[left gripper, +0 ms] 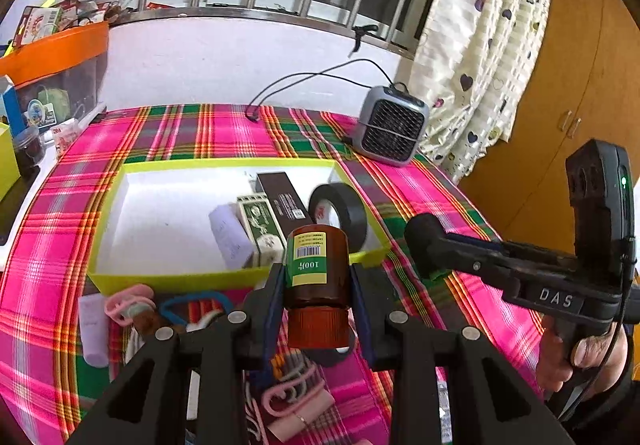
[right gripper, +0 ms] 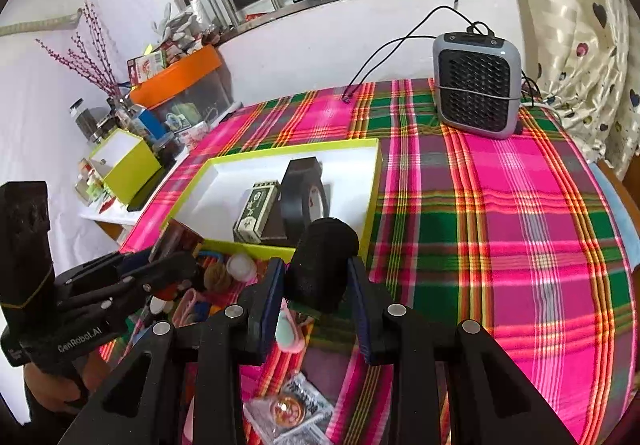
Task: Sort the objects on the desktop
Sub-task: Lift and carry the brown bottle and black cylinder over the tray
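Note:
My left gripper (left gripper: 318,285) is shut on a brown pill bottle (left gripper: 318,269) with a green-yellow label and orange cap, held above the near rim of the lime-edged white box (left gripper: 160,277). My right gripper (right gripper: 316,285) is shut on a black cylindrical object (right gripper: 322,265) just in front of the same box (right gripper: 372,197); it also shows from the side in the left wrist view (left gripper: 428,245). The box holds a black tape roll (left gripper: 340,213), a green carton (left gripper: 260,225), a dark slim box (left gripper: 284,201) and a pale tube (left gripper: 230,233).
A grey fan heater (right gripper: 476,85) with its cable stands at the back of the plaid cloth (right gripper: 500,245). Loose clips, a blue ring (left gripper: 192,305), a pale tube (left gripper: 94,329) and packets (right gripper: 288,413) lie in front of the box. Cluttered side shelf with an orange bin (right gripper: 180,73) at left.

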Demonstrator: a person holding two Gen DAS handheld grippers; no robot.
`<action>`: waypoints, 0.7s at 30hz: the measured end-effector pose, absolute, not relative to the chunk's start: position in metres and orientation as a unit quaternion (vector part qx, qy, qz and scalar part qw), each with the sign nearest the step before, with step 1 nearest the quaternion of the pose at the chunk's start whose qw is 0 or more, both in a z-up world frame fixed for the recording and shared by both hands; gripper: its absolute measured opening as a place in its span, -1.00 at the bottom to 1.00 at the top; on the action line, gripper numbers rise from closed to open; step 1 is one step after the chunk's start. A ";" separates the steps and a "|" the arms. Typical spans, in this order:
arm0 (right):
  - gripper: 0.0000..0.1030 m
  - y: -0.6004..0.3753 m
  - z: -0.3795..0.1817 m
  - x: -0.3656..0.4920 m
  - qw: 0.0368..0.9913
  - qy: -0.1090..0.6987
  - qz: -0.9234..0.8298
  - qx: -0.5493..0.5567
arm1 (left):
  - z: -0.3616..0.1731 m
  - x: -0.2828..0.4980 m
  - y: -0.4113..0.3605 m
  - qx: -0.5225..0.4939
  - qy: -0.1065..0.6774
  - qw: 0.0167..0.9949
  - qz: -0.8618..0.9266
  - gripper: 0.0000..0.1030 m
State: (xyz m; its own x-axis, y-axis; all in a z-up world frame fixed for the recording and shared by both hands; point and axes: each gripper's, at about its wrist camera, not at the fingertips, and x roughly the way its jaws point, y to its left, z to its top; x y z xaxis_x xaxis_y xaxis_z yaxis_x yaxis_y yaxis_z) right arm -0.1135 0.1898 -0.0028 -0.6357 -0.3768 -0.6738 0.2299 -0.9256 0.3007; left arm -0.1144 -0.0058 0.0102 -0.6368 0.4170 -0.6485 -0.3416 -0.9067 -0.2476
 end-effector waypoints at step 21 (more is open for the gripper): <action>-0.35 0.186 -0.012 -0.170 0.173 -0.088 -0.897 0.398 | -0.001 -0.171 -0.024 -0.375 -0.086 0.179 0.905 -0.37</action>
State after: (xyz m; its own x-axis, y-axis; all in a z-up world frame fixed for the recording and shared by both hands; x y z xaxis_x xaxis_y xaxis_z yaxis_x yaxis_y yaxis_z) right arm -0.1704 0.1862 -0.0115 -0.6239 -0.3792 -0.6834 0.2397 -0.9251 0.2945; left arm -0.1714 -0.0240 -0.0010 -0.6545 0.3881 -0.6488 -0.2587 -0.9213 -0.2903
